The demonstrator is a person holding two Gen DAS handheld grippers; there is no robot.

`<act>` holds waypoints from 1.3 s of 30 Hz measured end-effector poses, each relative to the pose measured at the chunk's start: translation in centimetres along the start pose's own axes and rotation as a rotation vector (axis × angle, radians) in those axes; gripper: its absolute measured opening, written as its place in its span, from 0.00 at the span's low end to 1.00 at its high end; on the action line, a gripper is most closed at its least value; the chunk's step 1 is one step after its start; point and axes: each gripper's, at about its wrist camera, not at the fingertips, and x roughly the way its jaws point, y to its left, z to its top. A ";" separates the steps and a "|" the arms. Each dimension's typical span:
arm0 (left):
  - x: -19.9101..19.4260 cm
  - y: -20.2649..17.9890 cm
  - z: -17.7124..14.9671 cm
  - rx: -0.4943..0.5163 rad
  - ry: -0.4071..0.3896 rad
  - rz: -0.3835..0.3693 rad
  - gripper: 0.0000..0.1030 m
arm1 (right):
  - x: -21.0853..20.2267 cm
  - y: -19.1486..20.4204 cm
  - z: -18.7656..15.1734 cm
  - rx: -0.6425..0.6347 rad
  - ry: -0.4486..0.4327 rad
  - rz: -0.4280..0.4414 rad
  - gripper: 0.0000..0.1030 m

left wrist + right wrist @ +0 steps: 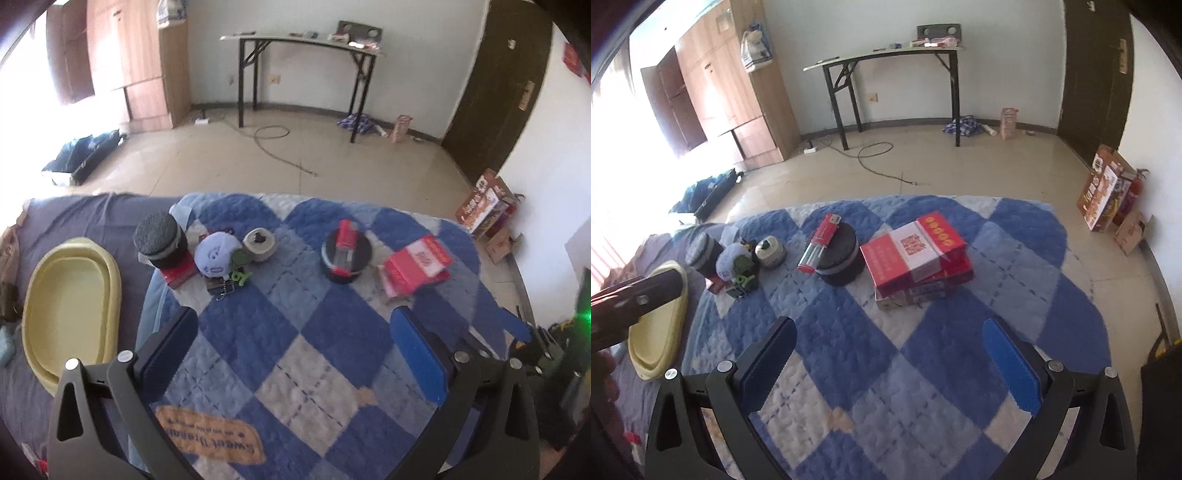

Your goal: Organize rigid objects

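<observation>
On the blue checked quilt (295,332) lie a stack of red boxes (415,266) (918,254), a black round tin (345,258) (842,254) with a red lighter-like stick (345,240) (820,240) across it, a small beige round case (260,242) (770,251), a blue plush with a green toy (218,254) (737,264), and a dark cylinder (160,240) (701,251). A yellow oval tray (70,310) (657,332) sits at the left. My left gripper (295,347) and right gripper (888,350) are open, empty, and hover short of the objects.
The quilt covers a bed with a dark grey sheet (74,218) at the left. Beyond is tiled floor (277,162), a folding table (306,40), a wardrobe (125,66), and cardboard boxes (1108,188) by the right wall. The left gripper's body (624,310) shows in the right wrist view.
</observation>
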 end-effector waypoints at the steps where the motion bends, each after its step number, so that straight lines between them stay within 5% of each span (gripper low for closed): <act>1: -0.8 -0.4 -0.1 0.011 -0.013 0.005 1.00 | -0.6 0.1 0.1 -0.002 0.000 0.007 1.00; 8: -3.0 -0.9 0.4 -0.017 -0.056 -0.029 1.00 | -4.2 0.7 -0.3 -0.038 -0.029 0.036 1.00; 16: 0.9 0.9 0.0 0.071 -0.024 0.064 1.00 | -5.6 -0.3 -1.8 -0.057 -0.076 0.046 1.00; 21: 3.4 3.4 -0.3 0.037 0.015 0.057 1.00 | -2.8 -2.3 -1.6 0.003 -0.078 0.049 1.00; 26: 5.1 5.3 0.5 0.034 0.049 0.060 1.00 | 1.1 -5.1 0.2 0.143 -0.016 0.140 1.00; 32: 5.3 7.6 2.1 0.004 0.016 0.052 1.00 | 4.5 -4.7 1.4 0.046 0.001 0.075 1.00; 34: 6.2 8.1 2.0 0.012 0.038 0.102 1.00 | 5.3 -4.5 1.3 0.043 0.008 0.096 1.00; 39: 6.8 9.9 1.8 -0.067 0.072 0.083 1.00 | 6.3 -4.7 1.0 0.053 0.004 0.081 1.00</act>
